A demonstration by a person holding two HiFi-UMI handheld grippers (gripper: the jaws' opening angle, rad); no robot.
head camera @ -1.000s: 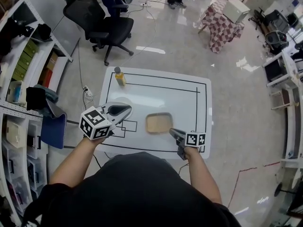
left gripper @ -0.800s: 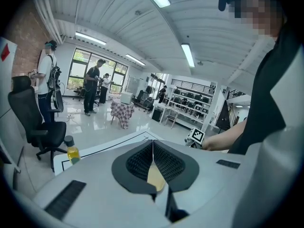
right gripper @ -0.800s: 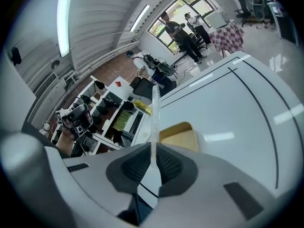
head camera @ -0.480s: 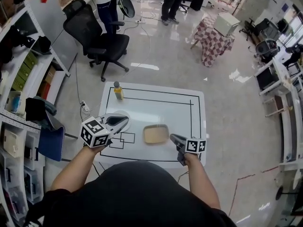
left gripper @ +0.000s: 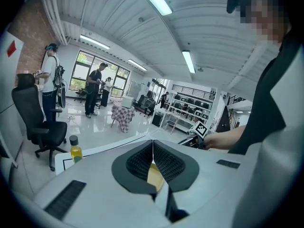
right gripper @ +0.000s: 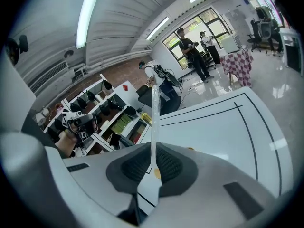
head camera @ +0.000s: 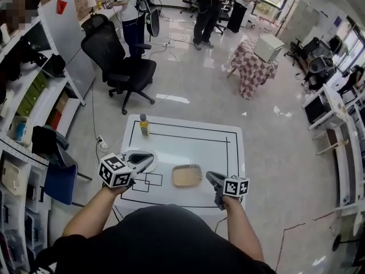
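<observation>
A flat tan tray (head camera: pixel 187 176) lies on the white table (head camera: pixel 194 147) between my two grippers. My left gripper (head camera: pixel 151 156) hovers over the table's left part, jaws shut and empty, above a pale round shape on the tabletop. In the left gripper view the shut left gripper (left gripper: pixel 153 150) points at the tan tray (left gripper: pixel 155 175). My right gripper (head camera: pixel 209 176) is at the table's near right, just right of the tray, also shut with nothing held. A sliver of the tray (right gripper: pixel 156 173) shows behind the shut right gripper (right gripper: pixel 153 151).
A small bottle of yellow liquid (head camera: pixel 144 125) with a dark cap stands at the table's far left corner. Black lines frame the tabletop. A black office chair (head camera: pixel 122 56) and shelves (head camera: pixel 28 107) stand left, a checked-cloth table (head camera: pixel 252 67) beyond. People stand far off.
The head view has pulled back, so the table looks smaller. Both grippers stay shut at the same places. The right gripper has tilted up, so the tray is now mostly hidden behind its jaws.
</observation>
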